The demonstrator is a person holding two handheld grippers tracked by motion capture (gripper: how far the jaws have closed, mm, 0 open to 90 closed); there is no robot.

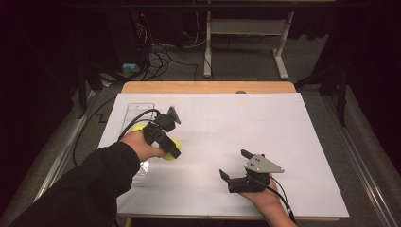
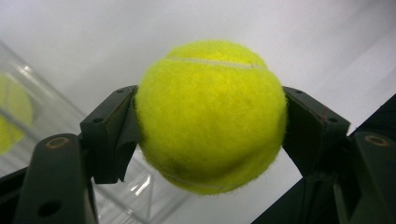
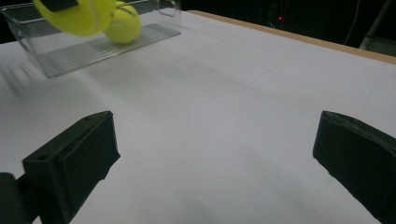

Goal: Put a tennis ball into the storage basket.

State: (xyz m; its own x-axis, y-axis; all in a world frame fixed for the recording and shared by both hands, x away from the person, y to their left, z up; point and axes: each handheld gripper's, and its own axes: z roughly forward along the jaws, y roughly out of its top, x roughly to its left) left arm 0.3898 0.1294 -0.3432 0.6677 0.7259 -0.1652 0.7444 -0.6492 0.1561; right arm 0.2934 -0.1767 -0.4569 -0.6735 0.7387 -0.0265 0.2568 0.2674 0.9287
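My left gripper [image 1: 171, 149] is shut on a yellow tennis ball [image 1: 169, 155] and holds it just above the white table, right of a clear plastic tray [image 1: 140, 109]. In the left gripper view the ball [image 2: 210, 116] is pressed between both black jaws. A second tennis ball [image 1: 137, 127] lies in the tray, partly hidden by the person's hand; it is also in the right gripper view [image 3: 122, 25], behind the held ball [image 3: 74, 16]. My right gripper [image 1: 233, 164] stands open near the front right of the table, with nothing between its fingers [image 3: 74, 154].
The white sheet [image 1: 265, 127] covers a wooden table whose edge [image 1: 208, 87] shows at the back. The clear tray [image 3: 93, 46] runs along the left side. Beyond the table are dark floor, cables and a desk frame [image 1: 246, 42].
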